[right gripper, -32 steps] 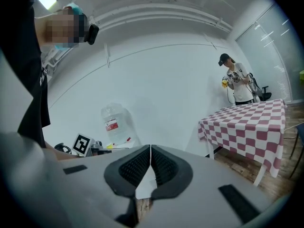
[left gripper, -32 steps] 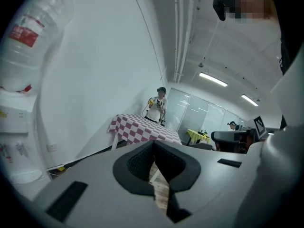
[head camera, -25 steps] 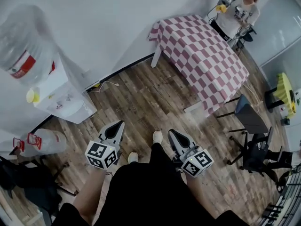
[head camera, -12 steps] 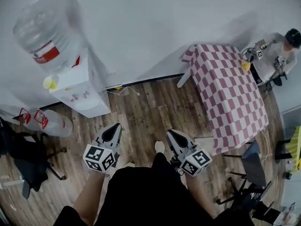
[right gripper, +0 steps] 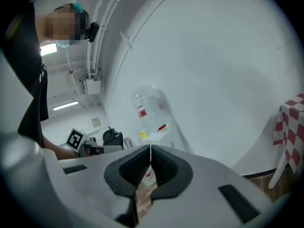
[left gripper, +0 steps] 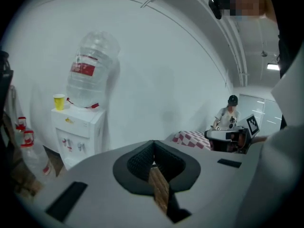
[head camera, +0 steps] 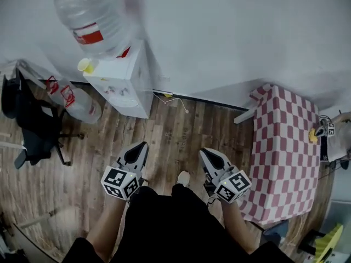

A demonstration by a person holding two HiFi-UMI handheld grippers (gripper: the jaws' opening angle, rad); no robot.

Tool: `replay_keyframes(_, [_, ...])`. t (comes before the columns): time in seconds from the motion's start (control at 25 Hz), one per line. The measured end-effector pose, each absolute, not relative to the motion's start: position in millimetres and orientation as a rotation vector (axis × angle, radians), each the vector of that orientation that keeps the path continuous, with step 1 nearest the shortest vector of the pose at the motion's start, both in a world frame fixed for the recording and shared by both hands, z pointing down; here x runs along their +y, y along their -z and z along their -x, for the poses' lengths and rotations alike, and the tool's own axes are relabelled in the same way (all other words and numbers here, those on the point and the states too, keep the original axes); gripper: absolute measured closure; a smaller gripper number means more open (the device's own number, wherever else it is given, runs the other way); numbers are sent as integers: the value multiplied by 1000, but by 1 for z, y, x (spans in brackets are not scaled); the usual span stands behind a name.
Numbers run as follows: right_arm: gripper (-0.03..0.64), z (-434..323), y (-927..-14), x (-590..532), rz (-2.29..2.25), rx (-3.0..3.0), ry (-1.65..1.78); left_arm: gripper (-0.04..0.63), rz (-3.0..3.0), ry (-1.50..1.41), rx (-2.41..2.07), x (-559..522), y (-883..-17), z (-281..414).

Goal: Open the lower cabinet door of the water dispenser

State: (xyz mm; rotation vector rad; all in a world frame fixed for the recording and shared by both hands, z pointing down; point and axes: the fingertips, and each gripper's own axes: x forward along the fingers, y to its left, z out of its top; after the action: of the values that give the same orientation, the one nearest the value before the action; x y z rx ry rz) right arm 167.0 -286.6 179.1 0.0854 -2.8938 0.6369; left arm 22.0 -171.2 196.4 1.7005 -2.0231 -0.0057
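The water dispenser [head camera: 123, 86] is standing at the far left against the white wall [head camera: 230, 37], carrying 1 large clear bottle [head camera: 96, 18] upside down on top and 1 yellow cup [head camera: 84, 65] beside the bottle's neck. Its lower cabinet door is showing too steeply from the head view to make out, and the left tool's own body is covering it in the left gripper view. The left tool [head camera: 142, 144] is hovering near, over the wood floor [head camera: 175, 130], with its jaws pressing fully together and nothing between them. The right tool [head camera: 202, 152] is hanging just right of it, jaws likewise closed tight and empty. Both tools are pointing toward the far wall and staying well apart from the dispenser. A spare bottle [head camera: 77, 100] with red handles is lying on the floor left of the dispenser, near a black chair [head camera: 33, 125]. A worktop [head camera: 282, 147] under a red-and-white checked cloth is standing at the right, with a person [left gripper: 230, 118] sitting beyond it.
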Motion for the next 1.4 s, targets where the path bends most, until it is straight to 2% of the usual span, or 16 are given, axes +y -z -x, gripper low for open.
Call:
replay_keyframes(0.4, [594,-127,-207,-337,249,-2833,-598,581,-1377,74,-2220,-145,-203,-34])
replay_keyframes(0.72, [593,-84,-215,-332,372,-2797,-542,581,-1268,64,-2235,-127,-221,-18])
replay_keyframes(1.04, [594,-25,-259,-327,379,-2727,-536,581,-1319,70,-2205,-158,-263,49])
replay_keyframes(1.4, [594,84,-326,-325,422,-2703,-469,581,-1338,113,-2190,-173,-323,137])
